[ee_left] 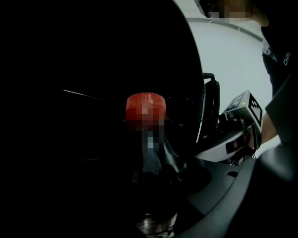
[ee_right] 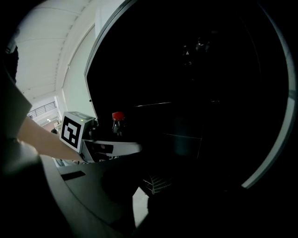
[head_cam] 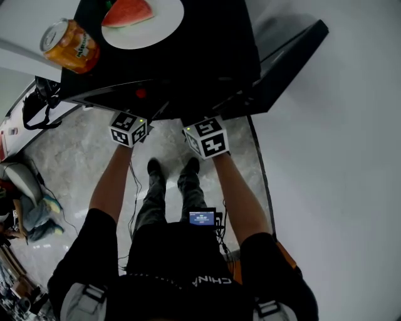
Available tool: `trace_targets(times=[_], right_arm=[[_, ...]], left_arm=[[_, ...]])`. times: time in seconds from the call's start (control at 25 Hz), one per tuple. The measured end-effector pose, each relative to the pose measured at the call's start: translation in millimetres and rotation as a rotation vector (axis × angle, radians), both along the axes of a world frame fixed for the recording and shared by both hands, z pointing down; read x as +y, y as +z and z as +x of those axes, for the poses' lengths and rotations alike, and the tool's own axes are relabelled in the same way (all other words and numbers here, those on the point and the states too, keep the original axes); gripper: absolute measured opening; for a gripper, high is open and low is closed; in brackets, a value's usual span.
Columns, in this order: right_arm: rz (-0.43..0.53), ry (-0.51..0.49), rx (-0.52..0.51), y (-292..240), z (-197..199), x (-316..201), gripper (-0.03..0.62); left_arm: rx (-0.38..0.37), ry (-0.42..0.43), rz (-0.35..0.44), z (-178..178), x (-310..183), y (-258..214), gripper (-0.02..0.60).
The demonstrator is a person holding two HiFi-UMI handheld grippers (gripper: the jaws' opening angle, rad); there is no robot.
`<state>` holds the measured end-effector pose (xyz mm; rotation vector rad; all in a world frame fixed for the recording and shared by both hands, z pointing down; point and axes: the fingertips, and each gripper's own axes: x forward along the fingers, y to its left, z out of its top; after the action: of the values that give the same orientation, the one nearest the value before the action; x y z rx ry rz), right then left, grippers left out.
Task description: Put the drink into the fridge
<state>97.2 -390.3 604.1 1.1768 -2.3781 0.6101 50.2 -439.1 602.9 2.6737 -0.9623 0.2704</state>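
The drink, a dark bottle [ee_left: 151,158] with a red cap [ee_left: 145,106], stands upright between the jaws of the left gripper [ee_right: 116,147]. The jaws are clamped on the bottle's lower body and stand wide around it. The bottle is off any surface, at the dark open front of the black fridge [head_cam: 207,56], towards the left side of the opening. In the right gripper view its red cap shows just above the left gripper's pale jaw.

The right gripper [ee_right: 139,195] is just to the right of the left one and points into the same dark opening. Its jaws are parted with nothing between them, and a bright strip of floor shows through the gap. In the head view both marker cubes sit side by side at the near edge of the fridge top, with the jaws hidden under it.

The fridge door [head_cam: 294,56] stands swung out on the right. On the fridge top, at the far left, an orange can [head_cam: 70,45] lies tilted. To its right a white plate [head_cam: 150,28] carries a slice of watermelon [head_cam: 127,12]. The person stands on a pale marbled floor [head_cam: 163,144] in front of the fridge.
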Motion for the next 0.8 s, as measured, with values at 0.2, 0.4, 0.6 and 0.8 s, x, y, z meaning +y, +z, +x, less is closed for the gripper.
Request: trace_targets(times=[0.2,0.4,0.6,0.8], right_arm=[[0.024,-0.009,0.026,12,-4,-11,0.015],[0.022,0.029,-0.008,22,-4,-28,0.015],[0.004,0.094,-0.036,30,4,-43,0.015],[-0.008,0.116,-0.065,37,4,-52,0.015]], left_arm=[[0.012,0.003,0.042,10,-25,2,0.318],[0.03,-0.012,0.07,19,-48,1,0.318],[0.023,-0.014,0.073,25,-61,22,0.318],[0.026,-0.051,0.076,23,-75,37,0.318]])
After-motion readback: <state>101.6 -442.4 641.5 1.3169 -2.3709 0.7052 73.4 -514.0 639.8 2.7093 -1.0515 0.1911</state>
